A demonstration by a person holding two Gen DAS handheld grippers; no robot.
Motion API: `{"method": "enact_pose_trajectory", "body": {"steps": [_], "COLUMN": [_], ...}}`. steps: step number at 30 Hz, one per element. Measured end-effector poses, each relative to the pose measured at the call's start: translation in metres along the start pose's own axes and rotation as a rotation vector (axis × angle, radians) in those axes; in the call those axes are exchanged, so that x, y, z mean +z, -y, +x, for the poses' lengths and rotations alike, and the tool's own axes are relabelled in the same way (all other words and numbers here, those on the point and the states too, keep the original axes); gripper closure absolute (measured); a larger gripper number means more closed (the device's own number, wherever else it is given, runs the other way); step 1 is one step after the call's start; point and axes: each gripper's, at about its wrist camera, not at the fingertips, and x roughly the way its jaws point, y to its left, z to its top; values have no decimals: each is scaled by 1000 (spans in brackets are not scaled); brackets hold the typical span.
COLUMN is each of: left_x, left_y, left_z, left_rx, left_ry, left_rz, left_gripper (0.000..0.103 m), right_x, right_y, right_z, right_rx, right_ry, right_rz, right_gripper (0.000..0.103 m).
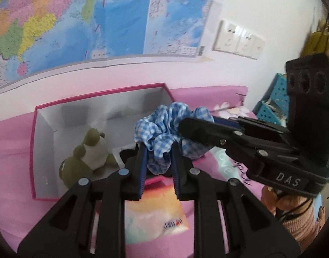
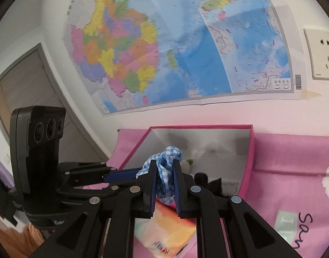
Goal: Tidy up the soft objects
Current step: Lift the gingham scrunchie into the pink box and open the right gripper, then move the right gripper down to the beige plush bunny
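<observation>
The blue-and-white gingham scrunchie [image 1: 164, 129] hangs in the air over the front edge of the pink-rimmed box [image 1: 100, 92], gripped from two sides at once. The left tongs [image 1: 159, 157] are closed on its lower folds, the ribbed blue pads pressing the cloth between them. The right tongs [image 1: 199, 124] reach in from the right in the left wrist view and are likewise clamped on the fabric's far side; in the right wrist view those right tongs [image 2: 165, 176] pinch a bunched strip of the same scrunchie [image 2: 164, 165], with the left tongs [image 2: 130, 173] coming in from the left to the same cloth.

The box stands open with pale grey inner walls, resting on a pink sheet [image 1: 11, 142] printed with flowers and lettering, against a white wall. Inside the box, towards its left end, sits a green and white plush toy [image 1: 87, 154], upright and leaning slightly. Below the tongs, in front of the box, lies a flat packet [image 1: 153, 212] with orange, yellow and pale blue print. A large coloured map [image 1: 100, 21] is fixed to the wall above the box, and white wall sockets [image 1: 237, 40] are mounted to its right. A blue perforated basket [image 1: 274, 101] stands at the far right. A hand [image 1: 272, 200] shows under the right tongs' body.
</observation>
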Motion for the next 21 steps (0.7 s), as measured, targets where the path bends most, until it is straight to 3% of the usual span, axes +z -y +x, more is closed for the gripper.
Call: {"method": "enact_pose_trajectory", "body": {"steps": [3, 6, 9, 11, 12, 13, 21], "left_x": [6, 8, 5, 1, 0, -1, -18], "left_y": [-5, -11, -17, -20, -22, -23, -25], "left_z": [17, 30, 31, 28, 27, 24, -20], "left_rx": [16, 25, 44, 49, 51, 55, 32], "left_ry": [-30, -62, -60, -57, -54, -44, 35], "left_rz": [-30, -69, -80, -82, -82, -84, -49], "left_gripper": [80, 61, 57, 54, 50, 50, 50], "right_x": [7, 10, 9, 7, 5, 3, -10], "right_y": [10, 19, 32, 41, 42, 40, 25], "right_z": [12, 24, 32, 38, 39, 38, 12], "right_rx": [-32, -85, -138, -173, -209, -244, -220], "right_ry": [-3, -7, -15, -40, -43, -37, -21], "right_rz": [11, 17, 42, 63, 47, 22, -9], "right_gripper": [90, 90, 87, 71, 56, 51, 51]}}
